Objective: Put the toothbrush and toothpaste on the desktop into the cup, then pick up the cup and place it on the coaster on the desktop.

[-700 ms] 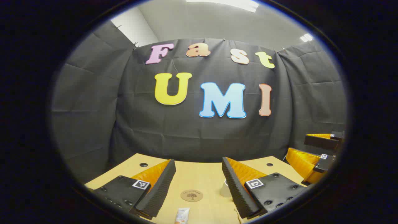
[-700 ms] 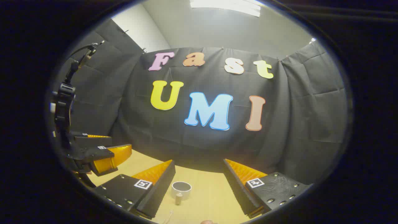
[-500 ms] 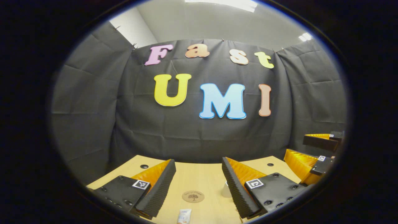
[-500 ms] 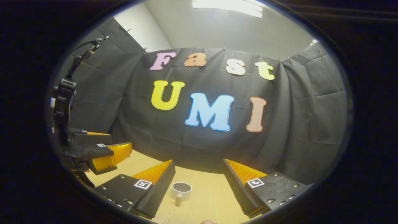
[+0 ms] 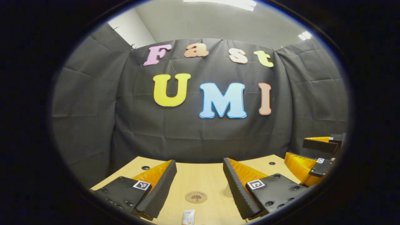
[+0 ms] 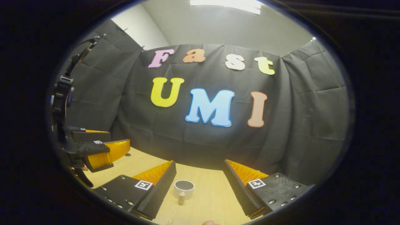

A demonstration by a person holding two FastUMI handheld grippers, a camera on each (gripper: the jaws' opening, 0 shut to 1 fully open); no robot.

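In the left gripper view my left gripper (image 5: 198,161) hangs open over the wooden desk (image 5: 200,178), nothing between its fingers. Ahead lie the round brown coaster (image 5: 196,197) and, nearer, the tip of the toothpaste tube (image 5: 188,217). The white cup (image 5: 227,190) peeks out behind the right-hand finger. The right gripper (image 5: 300,150) is at the far right. In the right gripper view my right gripper (image 6: 199,162) is open and empty, the cup (image 6: 184,188) just ahead by its left finger. A thin white piece, apparently the toothbrush (image 6: 172,215), lies at the bottom edge. The left gripper (image 6: 118,140) is open at the left.
A small beige upright object (image 6: 181,198) stands right in front of the cup; I cannot tell what it is. Cable holes (image 5: 145,167) (image 5: 272,163) sit near the desk's far corners. The cloth wall closes the desk's back edge.
Both grippers shifted only slightly. In the left gripper view the coaster and tube slid a little right and down. The right gripper view tipped slightly; the cup stays put.
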